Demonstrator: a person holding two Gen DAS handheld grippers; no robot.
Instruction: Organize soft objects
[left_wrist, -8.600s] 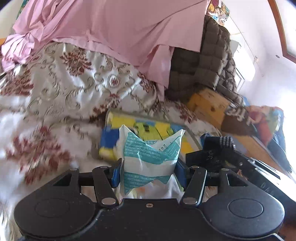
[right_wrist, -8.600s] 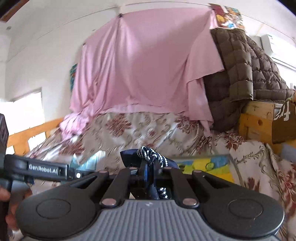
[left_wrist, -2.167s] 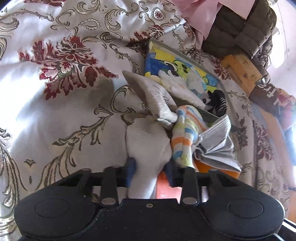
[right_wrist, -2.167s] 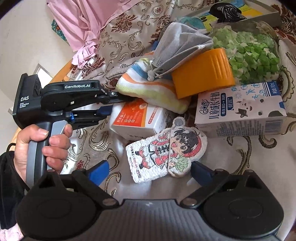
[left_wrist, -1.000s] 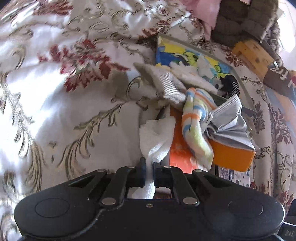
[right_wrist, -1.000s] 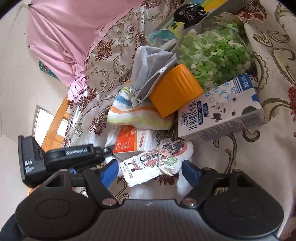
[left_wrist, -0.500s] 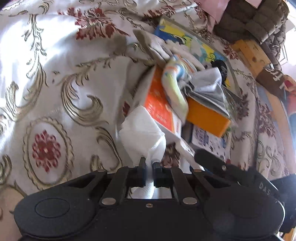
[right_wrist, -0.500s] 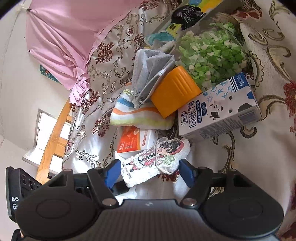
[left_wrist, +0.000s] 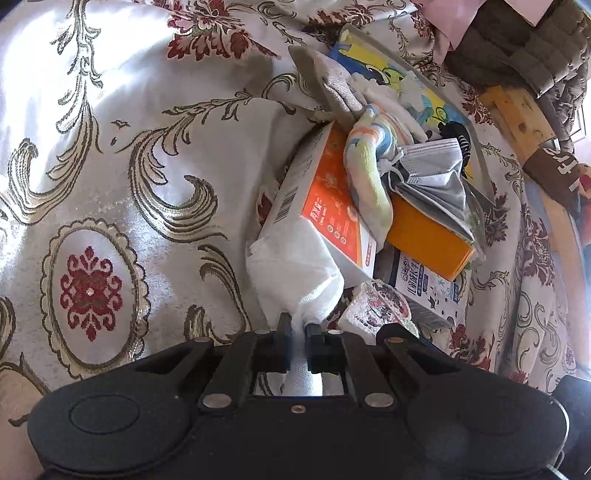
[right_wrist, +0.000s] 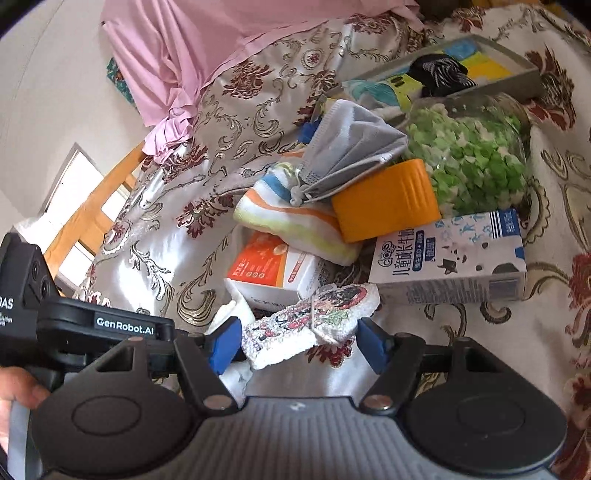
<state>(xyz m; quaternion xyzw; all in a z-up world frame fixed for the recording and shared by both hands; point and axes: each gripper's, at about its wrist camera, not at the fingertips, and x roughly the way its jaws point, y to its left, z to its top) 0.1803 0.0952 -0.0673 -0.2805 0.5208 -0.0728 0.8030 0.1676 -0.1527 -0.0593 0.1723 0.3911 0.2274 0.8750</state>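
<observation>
My left gripper (left_wrist: 297, 330) is shut on a white cloth (left_wrist: 295, 269), held just above the bedspread beside an orange-and-white box (left_wrist: 325, 206); the cloth also shows in the right wrist view (right_wrist: 229, 314). My right gripper (right_wrist: 297, 343) is open, its blue pads on either side of a flat cartoon-print plush (right_wrist: 314, 317), which also shows in the left wrist view (left_wrist: 376, 304). A striped towel (right_wrist: 291, 218), a grey face mask (right_wrist: 351, 155) and a beige sock (left_wrist: 332, 88) lie in the pile. The cartoon tray (right_wrist: 517, 66) holds a black-and-white sock (right_wrist: 439, 72).
A jar of green bits (right_wrist: 472, 155) with an orange lid (right_wrist: 388, 199) lies on its side behind a milk carton (right_wrist: 450, 258). The floral bedspread (left_wrist: 110, 155) spreads to the left. A pink sheet (right_wrist: 192, 48) hangs behind, a wooden bed rail (right_wrist: 88, 210) at left.
My left gripper has shut on the white cloth and pulled it back from the pile. My right gripper has moved in around the cartoon plush, its pads closing somewhat on it.
</observation>
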